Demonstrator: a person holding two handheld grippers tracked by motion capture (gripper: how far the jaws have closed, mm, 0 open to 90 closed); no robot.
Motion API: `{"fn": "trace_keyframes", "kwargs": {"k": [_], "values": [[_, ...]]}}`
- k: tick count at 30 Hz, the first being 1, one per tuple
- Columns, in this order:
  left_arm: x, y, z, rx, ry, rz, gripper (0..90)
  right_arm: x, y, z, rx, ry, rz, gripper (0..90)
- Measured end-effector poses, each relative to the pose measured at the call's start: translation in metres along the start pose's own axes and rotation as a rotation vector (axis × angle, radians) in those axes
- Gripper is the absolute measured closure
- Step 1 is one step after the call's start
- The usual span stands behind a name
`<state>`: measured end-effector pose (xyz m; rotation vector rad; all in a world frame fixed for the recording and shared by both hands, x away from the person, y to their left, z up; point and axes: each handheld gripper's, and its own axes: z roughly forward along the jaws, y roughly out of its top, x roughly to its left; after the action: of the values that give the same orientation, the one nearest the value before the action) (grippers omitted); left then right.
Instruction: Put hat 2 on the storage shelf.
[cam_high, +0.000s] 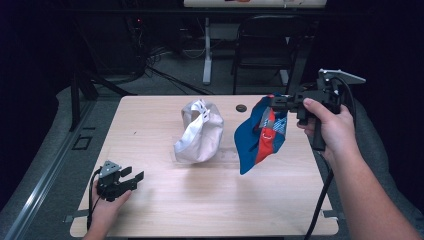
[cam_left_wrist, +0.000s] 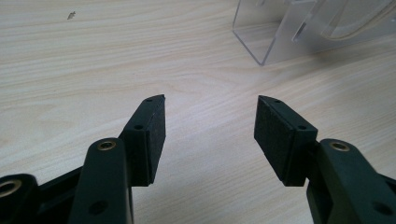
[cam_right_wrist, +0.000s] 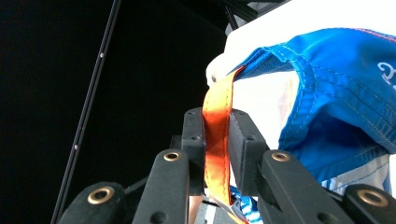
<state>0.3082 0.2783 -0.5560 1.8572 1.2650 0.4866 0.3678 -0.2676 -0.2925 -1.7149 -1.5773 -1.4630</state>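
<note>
One cap (cam_high: 262, 132) hangs lifted by its orange strap (cam_right_wrist: 216, 140) in the clamped right gripper (cam_high: 274, 102), placement pending; the left gripper (cam_high: 131, 178) rests wide open, empty.

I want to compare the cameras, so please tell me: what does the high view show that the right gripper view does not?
High view alone: the white cap on the table, the left gripper open near the table's front left corner, and the whole blue cap hanging in the air.

Right gripper view alone: the orange strap pinched flat between the jaws.

Both: the right gripper shut on the blue cap.
</note>
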Motion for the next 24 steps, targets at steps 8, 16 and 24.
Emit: {"fn": "trace_keyframes", "kwargs": {"k": [8,16,24], "values": [[0.001,0.000,-0.001,-0.001,0.000,-0.001,44.3,0.002,0.017,0.011,-0.014,-0.019,0.006,77.9],[0.002,0.000,-0.001,0.000,-0.002,-0.001,44.2,0.002,0.030,0.022,-0.031,-0.045,0.017,77.9],[0.003,0.000,-0.001,0.008,-0.005,0.001,44.2,-0.003,0.039,0.038,-0.013,-0.085,0.019,77.9]]}}
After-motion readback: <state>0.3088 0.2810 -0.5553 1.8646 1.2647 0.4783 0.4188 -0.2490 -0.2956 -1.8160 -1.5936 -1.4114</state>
